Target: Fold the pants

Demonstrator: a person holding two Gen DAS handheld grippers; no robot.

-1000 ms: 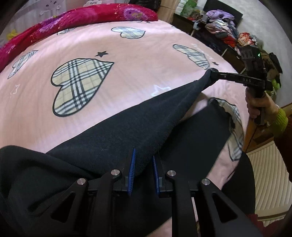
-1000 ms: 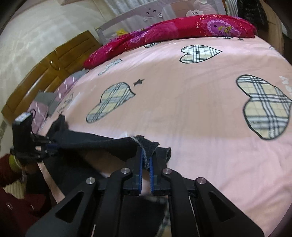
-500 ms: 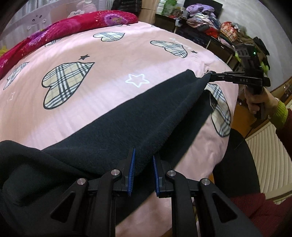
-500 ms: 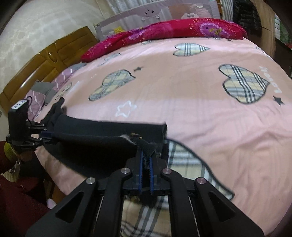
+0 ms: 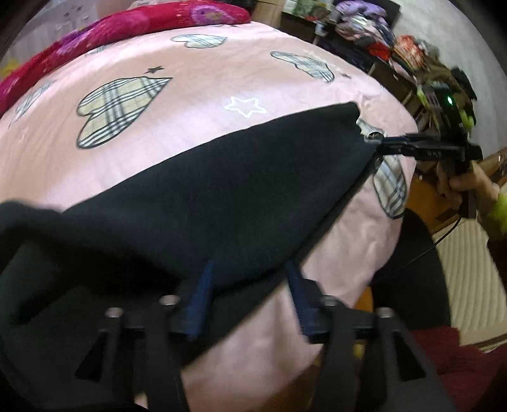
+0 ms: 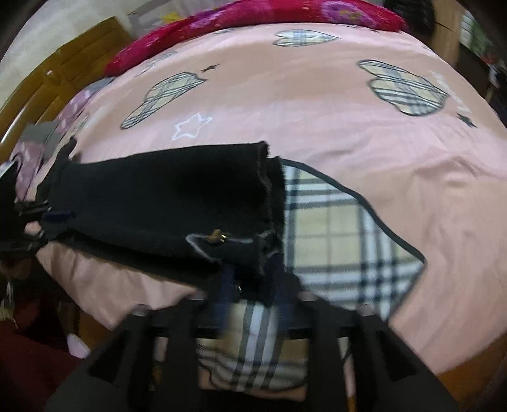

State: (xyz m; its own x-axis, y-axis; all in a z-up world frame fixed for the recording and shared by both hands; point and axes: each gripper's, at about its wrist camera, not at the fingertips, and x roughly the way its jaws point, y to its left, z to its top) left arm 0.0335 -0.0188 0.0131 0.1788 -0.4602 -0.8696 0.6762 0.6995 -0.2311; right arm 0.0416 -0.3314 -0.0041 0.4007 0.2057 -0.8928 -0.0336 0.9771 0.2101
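Pink bedding printed with plaid hearts and white stars [image 5: 190, 133] is covering a wide bed, with a crimson floral quilt [image 5: 126, 25] bunched along its far edge and a wooden headboard [image 6: 50, 76] showing at one side. Black fabric pants [image 5: 221, 196] are lying folded lengthwise near the bed's front edge, stretched in a long band between the two tools. The left hand-held gripper [image 5: 250, 301] is pointing down at one end of the band; its blue-padded jaws have just been opening and are now standing apart, with the cloth's edge lying loose between them. The right hand-held gripper [image 6: 250, 294] is hovering over the other end, near a small metal fastener [image 6: 218, 236]; its jaws have likewise just been opening and are standing apart around the hem. A person's hand [image 5: 465, 183] in a green cuff is gripping the right tool's handle.
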